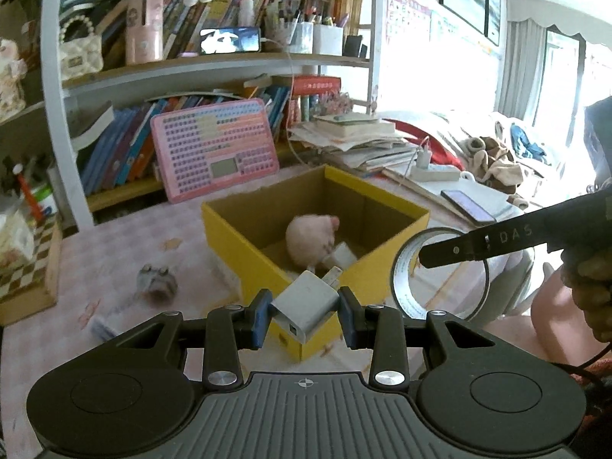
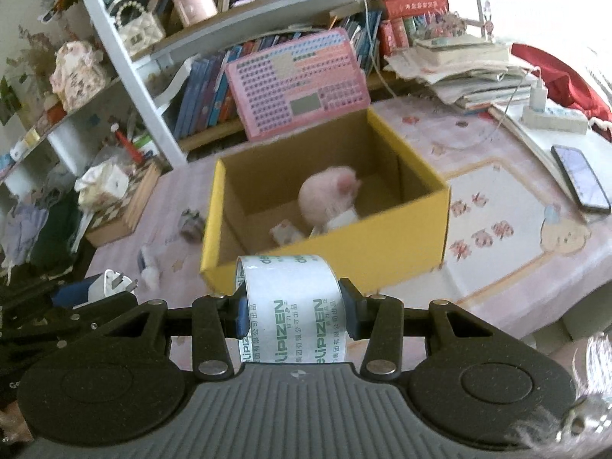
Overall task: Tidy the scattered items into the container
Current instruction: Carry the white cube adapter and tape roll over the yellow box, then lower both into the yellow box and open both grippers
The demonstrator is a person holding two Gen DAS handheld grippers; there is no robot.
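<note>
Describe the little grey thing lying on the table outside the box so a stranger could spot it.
Find the open yellow cardboard box on the pink tablecloth. Just off its left wall lies a small grey fuzzy trinket. It is the only grey item there; the pink plush ball sits inside the box.

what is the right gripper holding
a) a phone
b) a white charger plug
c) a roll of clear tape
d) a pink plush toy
c: in the right wrist view the right gripper is clamped across a roll of clear tape with green print, held in front of the yellow box.
</note>
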